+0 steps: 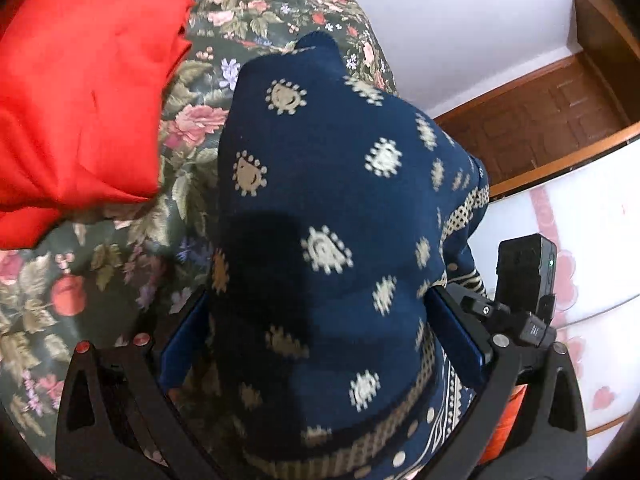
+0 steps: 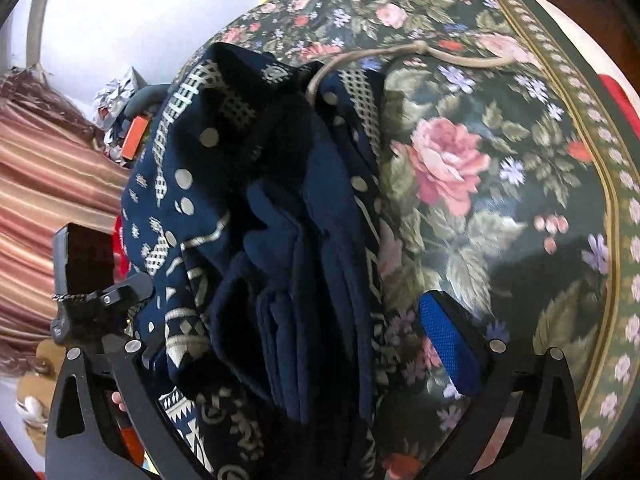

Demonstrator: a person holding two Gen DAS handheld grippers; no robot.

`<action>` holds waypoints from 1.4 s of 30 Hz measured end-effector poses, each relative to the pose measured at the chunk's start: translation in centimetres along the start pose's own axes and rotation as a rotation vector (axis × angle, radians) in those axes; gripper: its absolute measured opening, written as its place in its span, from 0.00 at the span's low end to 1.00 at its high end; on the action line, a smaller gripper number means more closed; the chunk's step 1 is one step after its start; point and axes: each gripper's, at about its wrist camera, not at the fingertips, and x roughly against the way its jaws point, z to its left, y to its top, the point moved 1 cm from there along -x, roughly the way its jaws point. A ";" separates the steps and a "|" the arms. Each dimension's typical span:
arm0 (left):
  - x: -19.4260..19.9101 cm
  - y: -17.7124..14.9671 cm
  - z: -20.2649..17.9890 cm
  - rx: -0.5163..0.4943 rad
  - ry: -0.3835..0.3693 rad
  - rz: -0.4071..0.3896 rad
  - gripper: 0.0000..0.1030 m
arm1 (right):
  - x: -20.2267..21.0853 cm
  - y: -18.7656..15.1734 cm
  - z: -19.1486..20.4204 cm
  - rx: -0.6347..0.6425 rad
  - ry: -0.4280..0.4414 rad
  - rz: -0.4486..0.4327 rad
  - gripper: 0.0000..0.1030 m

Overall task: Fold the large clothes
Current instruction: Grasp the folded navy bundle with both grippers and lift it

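While our right claw (image 2: 316, 344) stood wide open, pads clear of the folded navy patterned garment (image 2: 256, 216) resting on the floral bed cover (image 2: 480, 184), our left claw (image 1: 320, 344) straddled its bulk, grip unclear, apparently to steady it.

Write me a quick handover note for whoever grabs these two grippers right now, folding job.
Left gripper: jaws wide, straddling the navy patterned knit garment; whether the pads press cannot be told.
Right gripper: open, garment's bunched folds between its fingers, not pinched.
Garment lies in a folded bundle on the floral tablecloth; a red cloth lies beside it.
Done: bundle set down.
Left: probably tidy the drawstring, then move on to the red cloth.
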 end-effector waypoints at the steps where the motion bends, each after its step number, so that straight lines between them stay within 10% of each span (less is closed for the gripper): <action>1: -0.1 0.1 0.0 0.000 -0.004 -0.002 1.00 | -0.1 0.0 0.1 -0.006 0.003 -0.002 1.00; 14: 1.5 -1.0 -1.3 -0.010 0.008 0.000 0.85 | 0.7 0.3 3.4 0.015 0.048 0.016 0.41; 30: 14.6 -3.0 -3.8 -0.090 -0.015 -0.122 0.82 | 4.1 -0.3 16.1 0.207 -0.035 -0.093 0.37; 42: 23.9 1.6 0.2 -0.112 0.046 -0.248 0.82 | -0.9 3.2 22.8 0.245 0.041 -0.156 0.37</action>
